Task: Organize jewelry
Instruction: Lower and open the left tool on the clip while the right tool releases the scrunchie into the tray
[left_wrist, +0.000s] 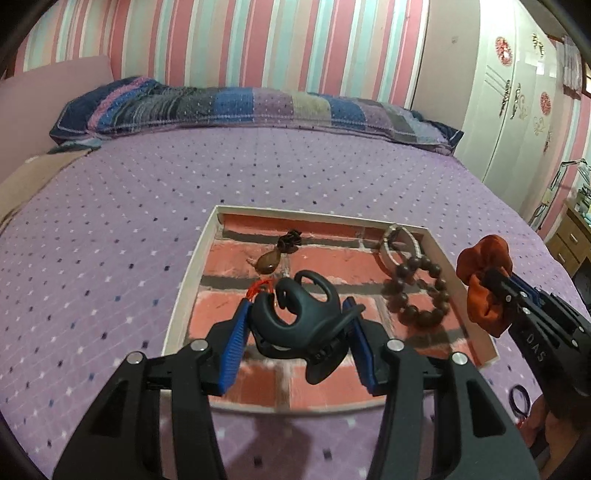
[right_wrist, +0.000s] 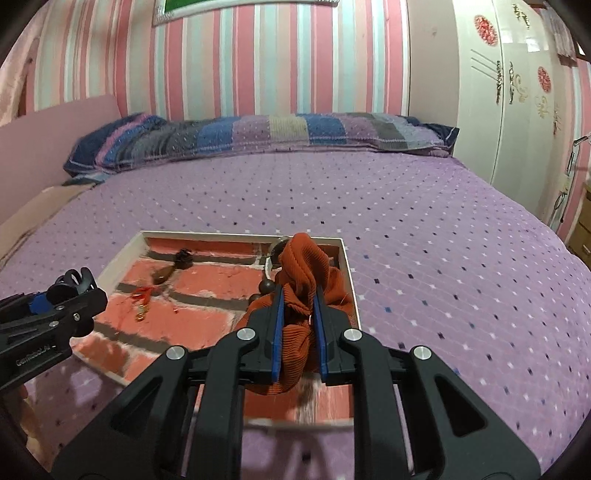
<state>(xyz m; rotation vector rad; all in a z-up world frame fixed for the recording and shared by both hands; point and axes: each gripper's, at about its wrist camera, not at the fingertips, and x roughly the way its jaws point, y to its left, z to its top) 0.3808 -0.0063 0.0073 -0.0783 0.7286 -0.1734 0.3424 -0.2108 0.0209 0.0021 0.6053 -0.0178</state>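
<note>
The left hand-held gripper (left_wrist: 295, 317) is clenched on a black plastic claw hair clip (left_wrist: 299, 325), its blue pads pressing both sides, above the near part of a shallow white-rimmed tray with a red brick-pattern floor (left_wrist: 192, 273) that lies on the purple dotted bed (left_wrist: 110, 221). Beyond its tips in the tray lie a brown teardrop pendant on a dark cord (left_wrist: 267, 262) and, to the right, a dark wooden bead bracelet (left_wrist: 417, 291) touching a pale cord bracelet (left_wrist: 400, 245). The right hand-held gripper (right_wrist: 299, 317) grasps a rust-orange ribbed fabric scrunchie (right_wrist: 303, 273) over the tray's right side.
</note>
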